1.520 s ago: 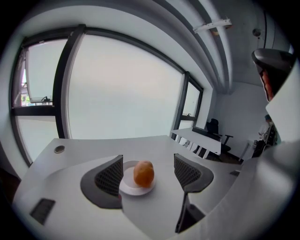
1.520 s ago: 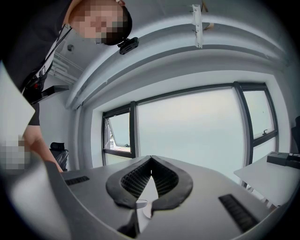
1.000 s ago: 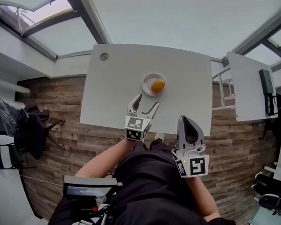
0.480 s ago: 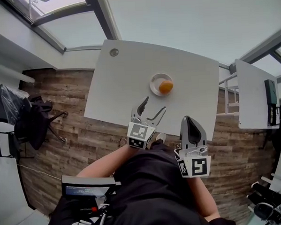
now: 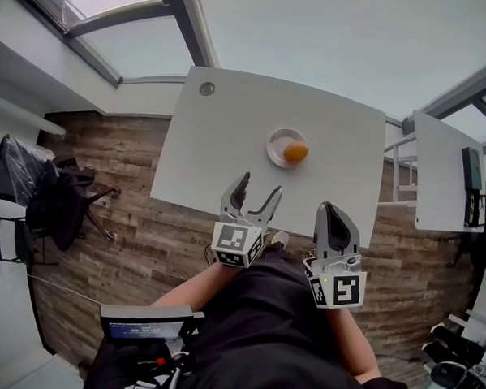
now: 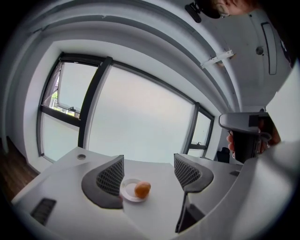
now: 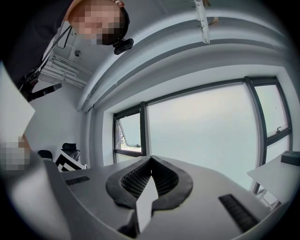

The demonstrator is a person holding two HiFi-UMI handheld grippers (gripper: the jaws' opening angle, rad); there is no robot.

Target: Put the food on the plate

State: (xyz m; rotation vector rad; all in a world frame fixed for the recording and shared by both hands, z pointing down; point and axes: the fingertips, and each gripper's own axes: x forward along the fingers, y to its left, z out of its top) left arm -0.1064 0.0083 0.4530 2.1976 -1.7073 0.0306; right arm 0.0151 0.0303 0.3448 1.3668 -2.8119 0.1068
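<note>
An orange, egg-shaped piece of food (image 5: 296, 153) lies on a small white plate (image 5: 278, 146) near the far middle of the white table (image 5: 224, 142). The left gripper view shows the same food (image 6: 142, 189) on the plate (image 6: 128, 191), well ahead of the jaws. My left gripper (image 5: 255, 194) is open and empty at the table's near edge, pointing toward the plate. My right gripper (image 5: 332, 216) is shut with nothing in it, held back over the near edge and tilted upward; its view (image 7: 151, 161) shows only windows and wall.
A round cable grommet (image 5: 207, 89) sits in the table's far left corner. A second white table (image 5: 441, 171) stands to the right. Dark chairs (image 5: 40, 196) stand on the wooden floor at the left. Windows run along the far side.
The head view has shifted, so table and plate sit further right and lower. My left gripper has drawn back a little toward the near edge and still stands open. The right gripper has barely moved.
</note>
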